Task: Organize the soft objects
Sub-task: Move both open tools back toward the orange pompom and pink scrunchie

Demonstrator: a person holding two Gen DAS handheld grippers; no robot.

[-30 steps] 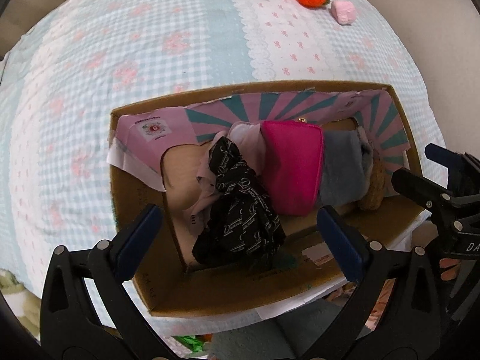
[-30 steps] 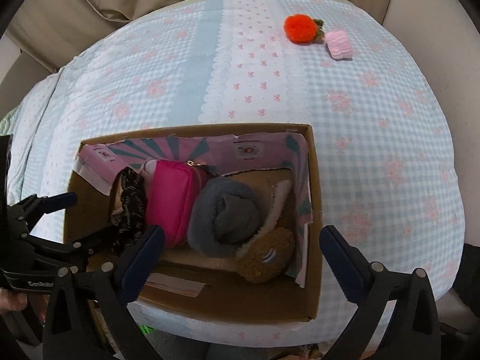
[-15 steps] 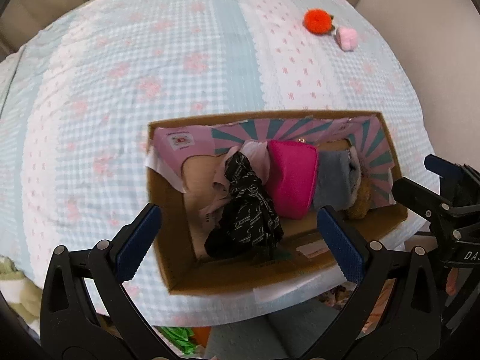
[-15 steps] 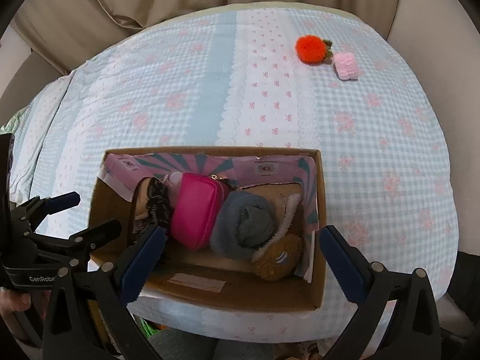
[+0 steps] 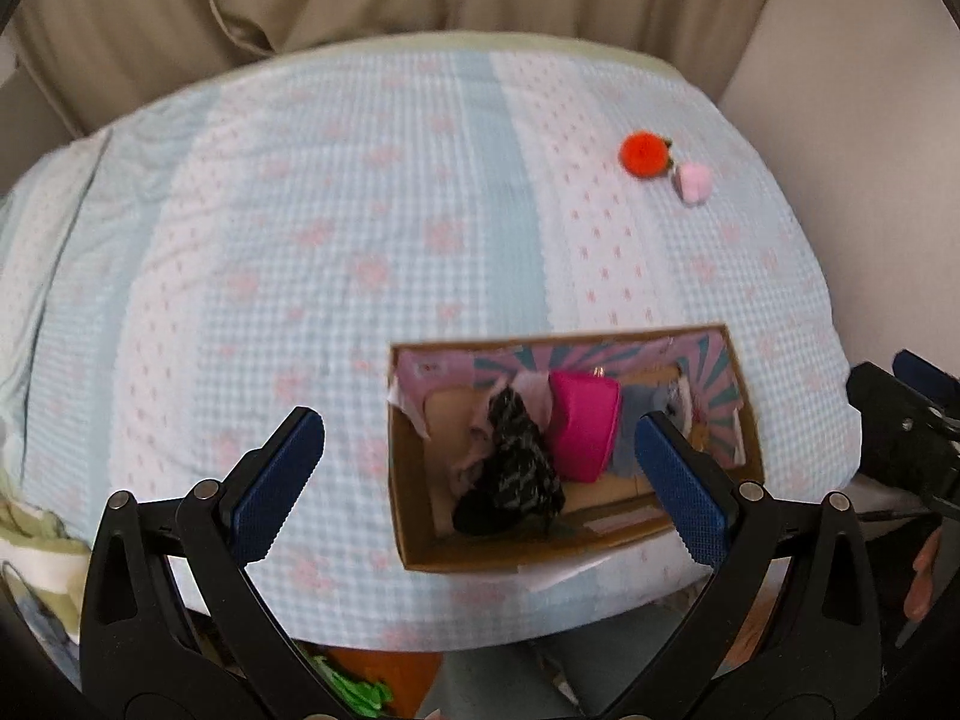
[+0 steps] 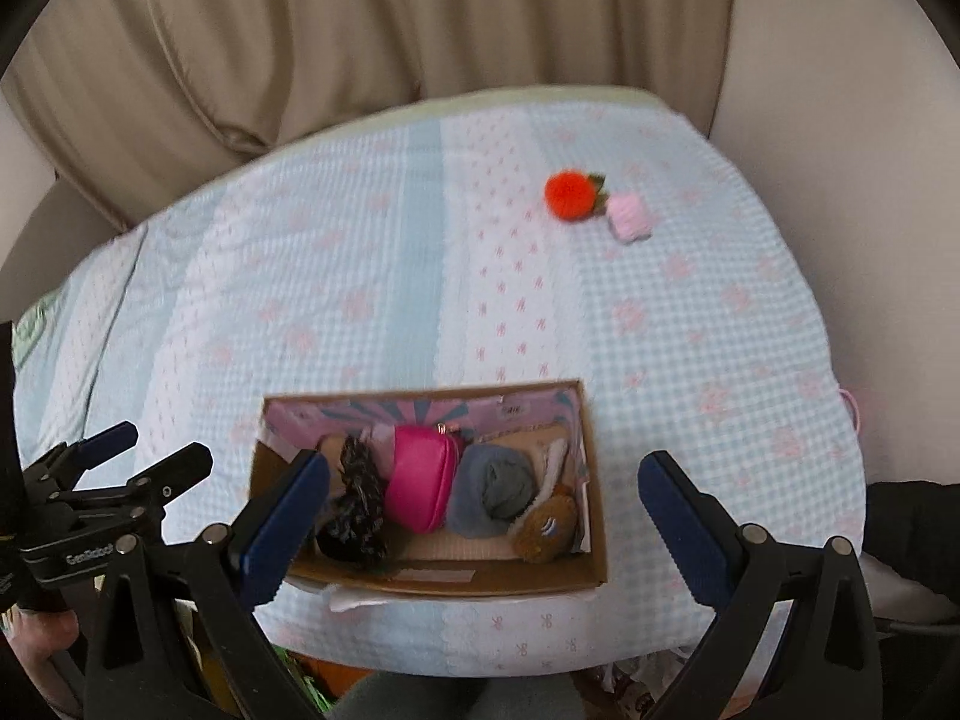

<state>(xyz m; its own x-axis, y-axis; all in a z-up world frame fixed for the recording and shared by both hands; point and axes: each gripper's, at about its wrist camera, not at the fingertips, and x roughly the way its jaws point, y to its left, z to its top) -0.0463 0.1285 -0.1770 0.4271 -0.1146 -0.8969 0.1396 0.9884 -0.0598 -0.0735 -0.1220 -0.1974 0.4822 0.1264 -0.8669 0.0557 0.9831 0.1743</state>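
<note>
Cardboard box [image 6: 420,585] holds pink pouch [image 6: 420,483] (grey roll [image 6: 495,489] beside); both tongs [image 5: 480,489] [image 6: 474,516] gape empty.

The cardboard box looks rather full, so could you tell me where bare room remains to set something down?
Inside the cardboard box, only the left end beside the black cloth shows bare floor; the rest is packed. The bedspread is bare left of the orange pompom.

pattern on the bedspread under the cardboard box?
Pale blue and white gingham bedspread with pink floral and bow motifs; clearest in the right wrist view.
</note>
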